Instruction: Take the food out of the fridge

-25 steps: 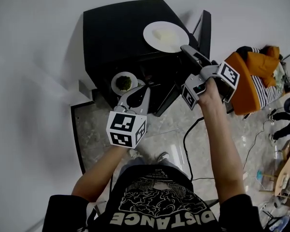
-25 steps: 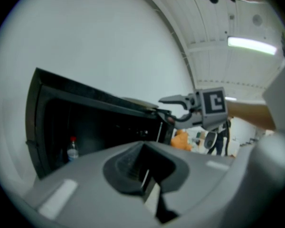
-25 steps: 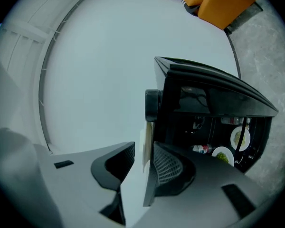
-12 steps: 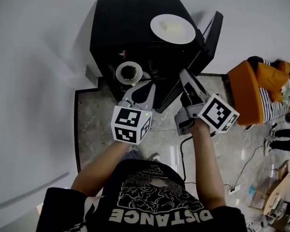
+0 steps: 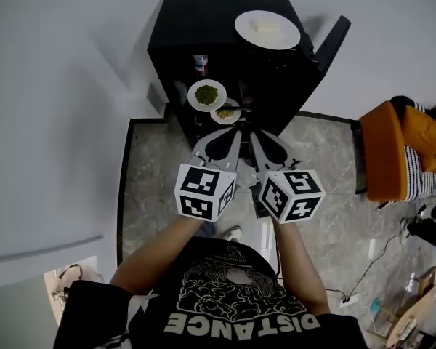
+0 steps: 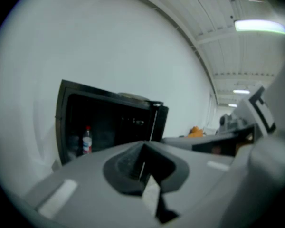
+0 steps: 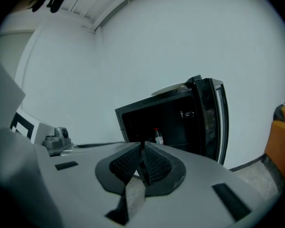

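The black fridge (image 5: 203,20) stands open, its door (image 5: 334,42) swung out to the right. Inside I see a plate of green food (image 5: 207,94), a smaller plate (image 5: 226,112) beside it and a bottle (image 5: 200,64). A white plate with pale food (image 5: 267,29) rests on the fridge top. Both grippers point at the opening from a little in front of it, side by side. The left gripper (image 5: 229,131) (image 6: 142,146) is shut and empty. The right gripper (image 5: 256,133) (image 7: 143,146) has closing jaws, almost together, with nothing between them. The bottle (image 6: 87,140) (image 7: 158,137) shows in both gripper views.
An orange chair (image 5: 392,151) piled with clothes stands to the right of the fridge door. A black cable (image 5: 363,275) runs over the marble floor at lower right. The white wall lies left of and behind the fridge. A bag (image 5: 62,282) sits at lower left.
The right gripper came down from beside the plate on the fridge top, rolled over, and now sits next to the left gripper with its jaws drawn together. The left gripper shifted slightly.
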The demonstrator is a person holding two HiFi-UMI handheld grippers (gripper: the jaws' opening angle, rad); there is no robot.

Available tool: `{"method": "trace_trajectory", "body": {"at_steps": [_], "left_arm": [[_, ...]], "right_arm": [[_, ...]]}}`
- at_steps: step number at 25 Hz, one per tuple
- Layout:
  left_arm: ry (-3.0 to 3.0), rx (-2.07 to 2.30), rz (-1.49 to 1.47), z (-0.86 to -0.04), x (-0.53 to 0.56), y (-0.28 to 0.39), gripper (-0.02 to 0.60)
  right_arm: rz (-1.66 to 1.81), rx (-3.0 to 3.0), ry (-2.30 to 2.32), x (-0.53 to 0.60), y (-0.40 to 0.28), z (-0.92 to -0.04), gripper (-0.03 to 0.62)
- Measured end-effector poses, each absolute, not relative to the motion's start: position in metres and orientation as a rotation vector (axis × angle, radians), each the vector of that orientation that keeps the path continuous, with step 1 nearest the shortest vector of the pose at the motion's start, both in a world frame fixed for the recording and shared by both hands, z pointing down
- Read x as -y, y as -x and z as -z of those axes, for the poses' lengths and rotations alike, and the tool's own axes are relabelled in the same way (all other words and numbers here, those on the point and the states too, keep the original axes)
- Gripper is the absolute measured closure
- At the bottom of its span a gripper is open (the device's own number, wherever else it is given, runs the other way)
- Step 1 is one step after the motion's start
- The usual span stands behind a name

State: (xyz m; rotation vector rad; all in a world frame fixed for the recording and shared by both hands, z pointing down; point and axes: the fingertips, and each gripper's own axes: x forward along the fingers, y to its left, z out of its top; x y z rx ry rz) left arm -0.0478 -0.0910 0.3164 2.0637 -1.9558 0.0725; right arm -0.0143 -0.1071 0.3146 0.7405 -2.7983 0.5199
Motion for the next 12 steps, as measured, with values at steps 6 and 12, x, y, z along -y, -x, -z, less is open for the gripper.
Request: {"method": "trace_trajectory", "body": {"at_steps": [6, 12], "left_arm": [[-2.039, 1.981, -0.089, -0.321, 0.077, 0.036, 0.58], [-2.001, 2.004, -0.05, -0.326, 0.067, 0.038, 0.58]], "right_arm": [[-0.447, 2.781, -0.69, 0.089, 0.009, -0.326, 0.572], [-0.532, 2.796, -0.661, 0.081, 0.005, -0.333, 0.572]]}}
